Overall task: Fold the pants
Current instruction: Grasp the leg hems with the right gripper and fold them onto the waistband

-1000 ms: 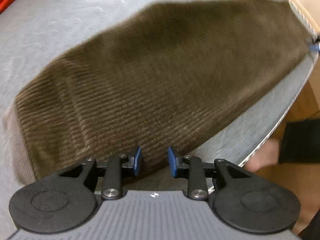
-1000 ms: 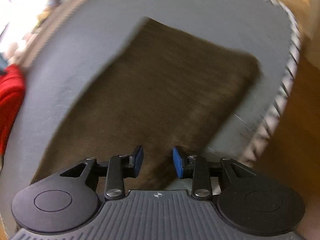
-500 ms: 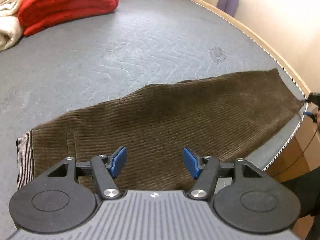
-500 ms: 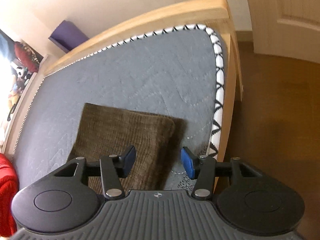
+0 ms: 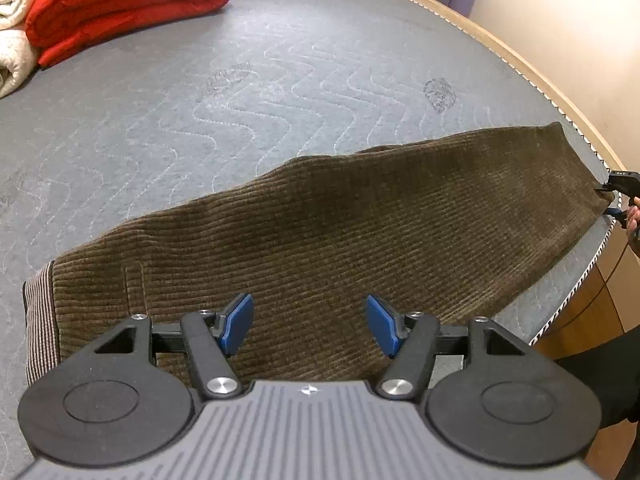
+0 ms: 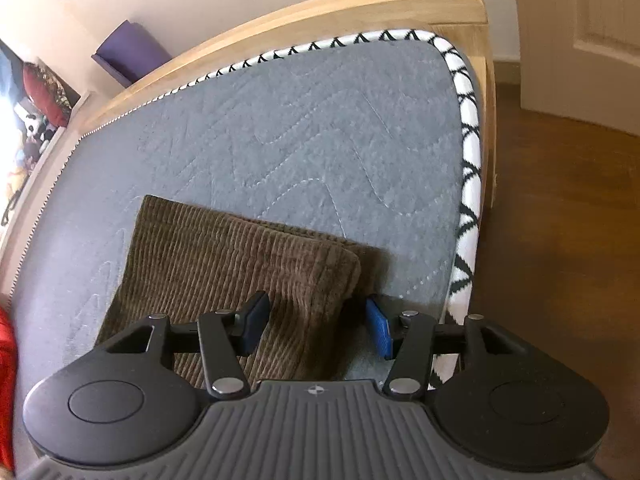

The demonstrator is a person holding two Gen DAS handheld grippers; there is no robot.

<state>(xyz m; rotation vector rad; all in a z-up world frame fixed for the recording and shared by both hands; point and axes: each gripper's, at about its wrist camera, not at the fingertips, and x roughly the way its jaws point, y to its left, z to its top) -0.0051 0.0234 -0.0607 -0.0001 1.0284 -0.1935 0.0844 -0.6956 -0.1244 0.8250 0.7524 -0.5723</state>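
Note:
Brown corduroy pants [image 5: 340, 236] lie flat on the grey mattress [image 5: 240, 92], folded lengthwise, striped waistband lining [image 5: 40, 320] at the left, leg ends at the far right. My left gripper [image 5: 308, 324] is open and empty, hovering over the near edge by the waist. In the right wrist view the leg hems [image 6: 240, 260] lie near the mattress corner. My right gripper [image 6: 318, 326] is open, its jaws on either side of the hem's right corner, not gripping. The right gripper also shows in the left wrist view [image 5: 622, 196] at the hem end.
A red duvet [image 5: 120, 4] and a white blanket [image 5: 12, 52] are piled at the far left of the bed. A wooden bed frame [image 6: 320, 12] runs along the wall. The mattress edge [image 6: 466, 200] drops to a wooden floor [image 6: 560, 220] at the right.
Both grippers have opened wider and pulled back and up from the pants. The views have tilted up from close over the fabric to show the bed.

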